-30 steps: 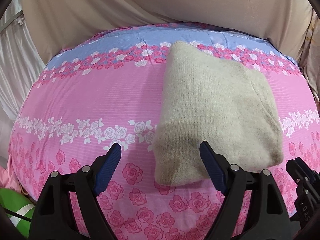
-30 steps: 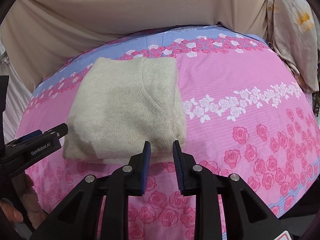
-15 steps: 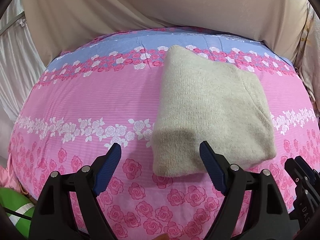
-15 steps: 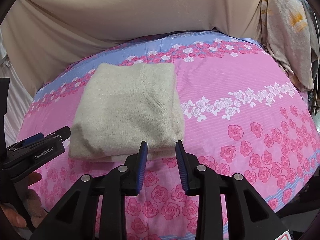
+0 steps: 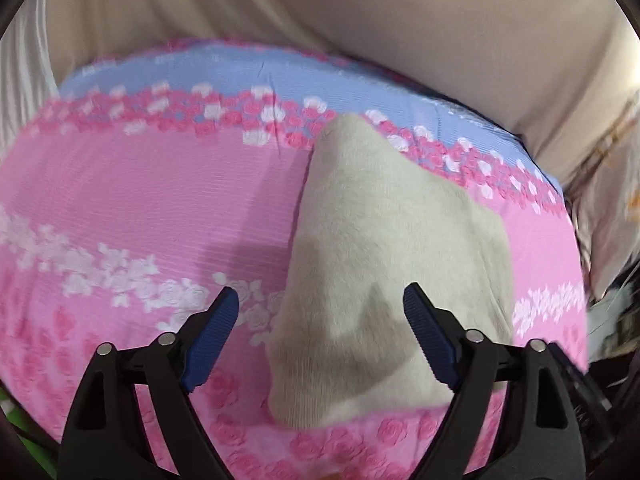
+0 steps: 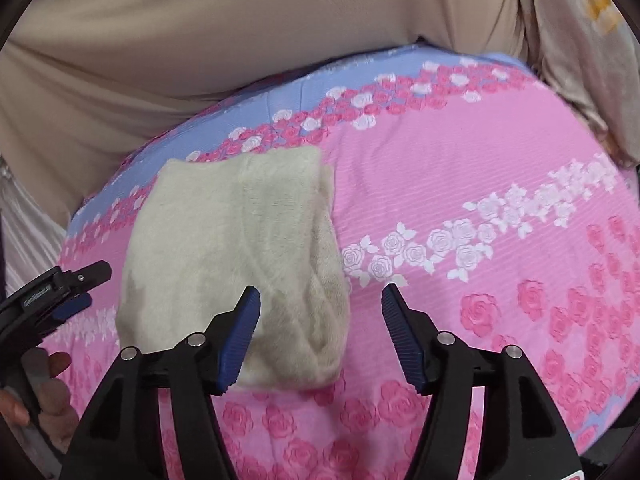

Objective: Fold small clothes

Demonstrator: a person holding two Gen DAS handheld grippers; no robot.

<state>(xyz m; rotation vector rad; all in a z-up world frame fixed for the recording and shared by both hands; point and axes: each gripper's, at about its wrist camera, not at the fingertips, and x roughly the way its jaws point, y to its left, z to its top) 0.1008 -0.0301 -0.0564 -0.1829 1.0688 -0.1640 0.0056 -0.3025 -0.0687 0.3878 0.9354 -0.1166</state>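
Observation:
A folded beige knit garment (image 5: pixel 392 264) lies flat on the pink rose-print bed cover (image 5: pixel 140 208). It also shows in the right wrist view (image 6: pixel 236 264). My left gripper (image 5: pixel 322 332) is open and empty, its jaws spread over the garment's near left corner, above it. My right gripper (image 6: pixel 320 328) is open and empty, its jaws spread over the garment's near right corner. The left gripper (image 6: pixel 60 292) also shows at the left edge of the right wrist view, beside the garment, with the hand (image 6: pixel 48 392) that holds it.
The cover (image 6: pixel 460 184) has a blue band (image 5: pixel 248 72) at the far side. Beige drapes (image 5: pixel 320 12) hang behind the bed. A pale patterned cloth (image 6: pixel 580 52) hangs at the far right. Something green (image 5: pixel 16 424) lies past the bed's near left edge.
My right gripper has opened from nearly shut to wide. Both grippers have moved closer to the garment's near edge. The left view is now blurred by motion.

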